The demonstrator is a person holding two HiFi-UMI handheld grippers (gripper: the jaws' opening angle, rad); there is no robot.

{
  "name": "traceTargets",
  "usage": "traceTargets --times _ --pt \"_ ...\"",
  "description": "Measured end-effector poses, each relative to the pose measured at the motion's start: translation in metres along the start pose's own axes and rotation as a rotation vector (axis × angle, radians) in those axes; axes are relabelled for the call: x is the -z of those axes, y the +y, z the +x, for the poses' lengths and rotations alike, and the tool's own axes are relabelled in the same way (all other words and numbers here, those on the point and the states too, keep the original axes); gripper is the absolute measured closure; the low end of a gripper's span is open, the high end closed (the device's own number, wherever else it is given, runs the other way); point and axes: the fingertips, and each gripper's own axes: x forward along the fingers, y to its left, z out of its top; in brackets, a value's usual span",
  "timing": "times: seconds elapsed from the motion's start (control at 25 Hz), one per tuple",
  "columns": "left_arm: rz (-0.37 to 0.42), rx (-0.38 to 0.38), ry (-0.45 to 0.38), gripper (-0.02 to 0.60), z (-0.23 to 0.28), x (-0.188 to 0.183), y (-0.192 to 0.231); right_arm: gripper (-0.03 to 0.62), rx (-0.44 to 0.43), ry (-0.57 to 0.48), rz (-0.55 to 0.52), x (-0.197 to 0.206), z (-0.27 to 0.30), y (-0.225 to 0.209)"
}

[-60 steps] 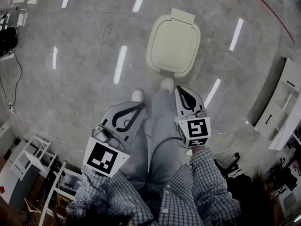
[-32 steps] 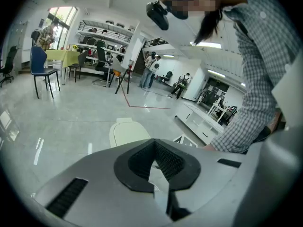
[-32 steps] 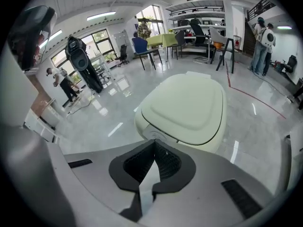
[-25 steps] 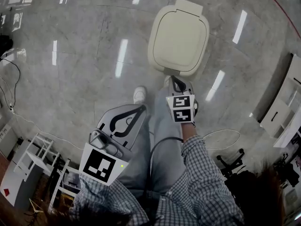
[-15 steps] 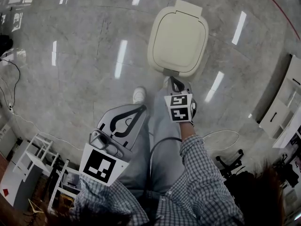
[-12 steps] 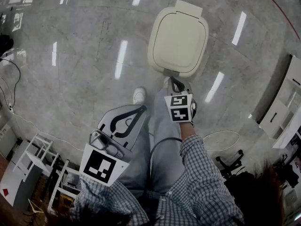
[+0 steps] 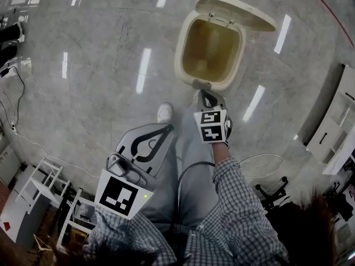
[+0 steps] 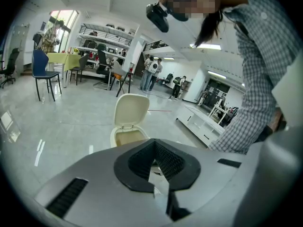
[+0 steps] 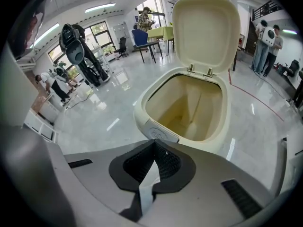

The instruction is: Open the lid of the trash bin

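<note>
Trash bin lid (image 7: 238, 11): stood raised, opening judged done. Right gripper (image 7: 206, 95) at front button (image 7: 201, 85), left gripper (image 7: 166, 128) idle, both closed empty. Needed next: withdrawal.

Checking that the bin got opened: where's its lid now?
The lid stands raised at the far edge of the bin, beyond the right hand-held gripper, upper centre of the head view.

shirt (image 7: 244, 204): checked, long-sleeved
trousers (image 7: 188, 146): light denim, worn
shoes (image 7: 163, 112): white
left gripper (image 7: 165, 128), right gripper (image 7: 205, 95): grey shells, black-white marker cubes
cable (image 7: 178, 190): black
</note>
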Motion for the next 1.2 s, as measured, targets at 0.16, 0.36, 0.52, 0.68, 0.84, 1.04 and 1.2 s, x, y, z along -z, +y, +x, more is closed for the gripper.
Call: traceTargets --times 0.16,0.36,0.52,0.68,0.84,1.04,1.2 --pt "0.001 -0.002 -0.002 0.575 -0.002 -0.001 -0.001 0.576 -0.004 -0.001 0.003 -0.001 0.0 0.0" --pt "0.0 0.003 -0.01 0.575 -0.002 -0.004 -0.006 0.574 -0.062 -0.06 0.0 -0.004 -0.014 0.007" --pt "-0.012 -0.006 -0.016 0.575 -0.007 -0.009 -0.009 0.574 -0.074 -0.084 -0.055 -0.004 -0.039 0.009" --pt "-0.013 -0.019 -0.03 0.575 -0.012 -0.018 -0.006 0.574 -0.054 -0.114 -0.052 -0.011 -0.064 0.002" --pt "-0.014 -0.03 -0.044 0.575 -0.015 -0.026 -0.004 0.575 -0.021 -0.156 -0.007 -0.021 -0.087 -0.008" --pt "-0.012 -0.039 -0.064 0.575 -0.024 -0.037 -0.007 0.574 0.001 -0.209 0.006 -0.038 -0.112 -0.016" --pt "-0.004 -0.043 -0.069 0.575 -0.031 -0.045 -0.011 0.574 0.007 -0.25 0.001 -0.054 -0.134 -0.017"
